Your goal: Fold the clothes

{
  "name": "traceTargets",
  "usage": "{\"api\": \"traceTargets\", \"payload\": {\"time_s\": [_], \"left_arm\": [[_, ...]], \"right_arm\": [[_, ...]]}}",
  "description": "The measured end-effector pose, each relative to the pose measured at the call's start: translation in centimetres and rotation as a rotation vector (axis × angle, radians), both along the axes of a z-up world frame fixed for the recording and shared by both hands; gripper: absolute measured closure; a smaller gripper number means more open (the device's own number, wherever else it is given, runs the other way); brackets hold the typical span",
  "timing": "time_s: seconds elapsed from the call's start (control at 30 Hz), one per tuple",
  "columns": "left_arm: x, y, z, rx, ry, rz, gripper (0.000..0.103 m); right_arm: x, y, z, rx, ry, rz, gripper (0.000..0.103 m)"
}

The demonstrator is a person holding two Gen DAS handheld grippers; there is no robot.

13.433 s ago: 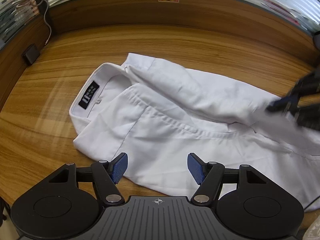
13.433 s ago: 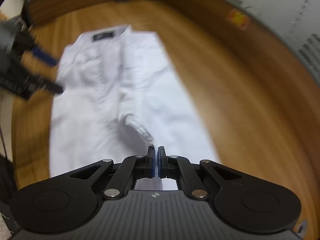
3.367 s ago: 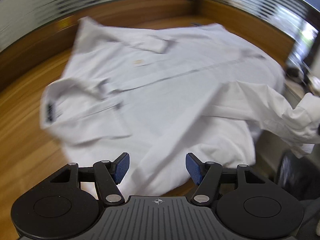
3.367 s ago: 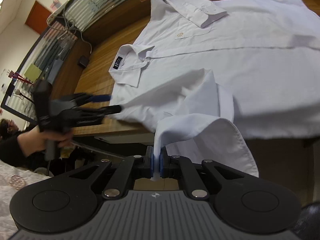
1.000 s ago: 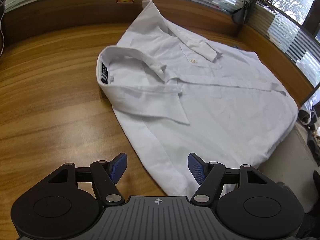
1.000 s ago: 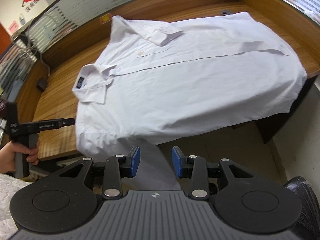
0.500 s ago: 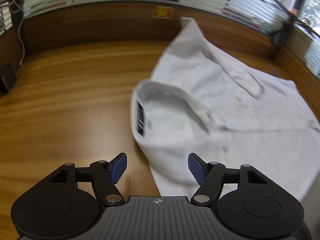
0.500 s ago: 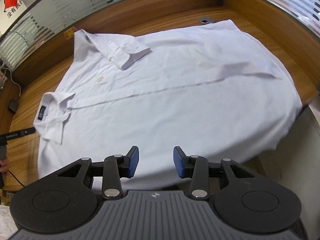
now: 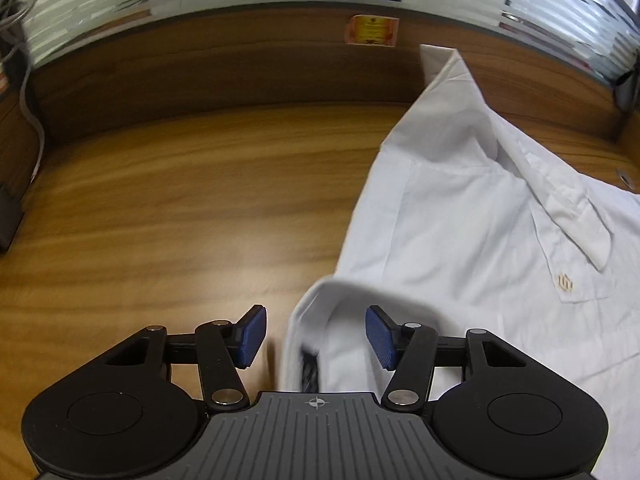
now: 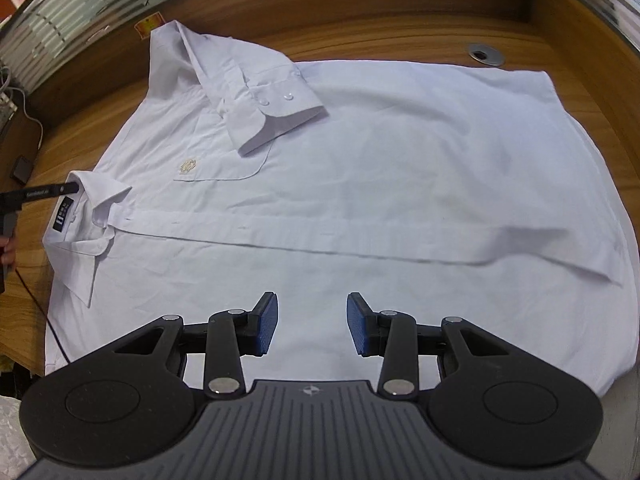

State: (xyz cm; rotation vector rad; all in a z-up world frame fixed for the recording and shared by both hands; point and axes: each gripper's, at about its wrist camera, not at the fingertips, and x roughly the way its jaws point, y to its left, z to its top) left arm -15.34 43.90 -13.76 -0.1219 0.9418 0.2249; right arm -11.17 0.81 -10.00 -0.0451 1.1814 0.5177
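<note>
The white shirt [image 10: 360,184] lies spread on the tabletop [image 9: 180,200], long axis across the frame. My left hand-held gripper [image 9: 316,338], wide open, straddles the collar [image 9: 340,292]; my right hand-held gripper [image 10: 310,322], wide too, hovers over the near side edge.

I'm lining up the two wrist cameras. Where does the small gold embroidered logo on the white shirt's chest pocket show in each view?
Left wrist view: the gold embroidered logo sits at right of centre, on the pocket under the folded sleeve cuff.
Right wrist view: the logo sits upper left, left of the cuff.
Shared landmark: the black collar label.
</note>
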Motion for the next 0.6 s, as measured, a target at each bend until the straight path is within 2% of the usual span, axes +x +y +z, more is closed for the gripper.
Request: {"api": "traceTargets", "payload": {"time_s": [0.03,0.1,0.13,0.2,0.3,0.33,0.4,0.6], "left_arm": [[0.5,-0.2,-0.2,0.012,0.012,-0.009,0.045],[1.1,-0.5,-0.6,0.026,0.032,-0.021,0.057],[1.3,-0.6,-0.8,0.036,0.038,-0.019,0.059],[1.4,-0.6,-0.9,0.062,0.04,0.003,0.076],[1.2,0.1,-0.8,0.033,0.026,0.033,0.081],[1.1,0.1,-0.8,0.036,0.023,0.034,0.081],[1.0,-0.1,-0.7,0.056,0.021,0.025,0.084],[1.3,-1.4,-0.7,0.142,0.049,0.013,0.091]], "right_arm": [[0.6,0.1,-0.2,-0.002,0.004,0.01,0.06],[1.5,0.3,-0.2,-0.008,-0.005,0.026,0.06],[2.0,0.4,-0.2,-0.011,-0.009,0.033,0.06],[3.0,0.6,-0.1,-0.011,-0.028,0.041,0.06],[4.5,1.3,-0.8,-0.007,-0.037,0.069,0.058],[5.0,1.7,-1.1,-0.006,-0.041,0.084,0.051],[5.5,2.8,-2.3,-0.033,-0.054,0.147,0.043],[4.6,6.6,-6.3,-0.178,-0.125,0.411,0.043]]}}
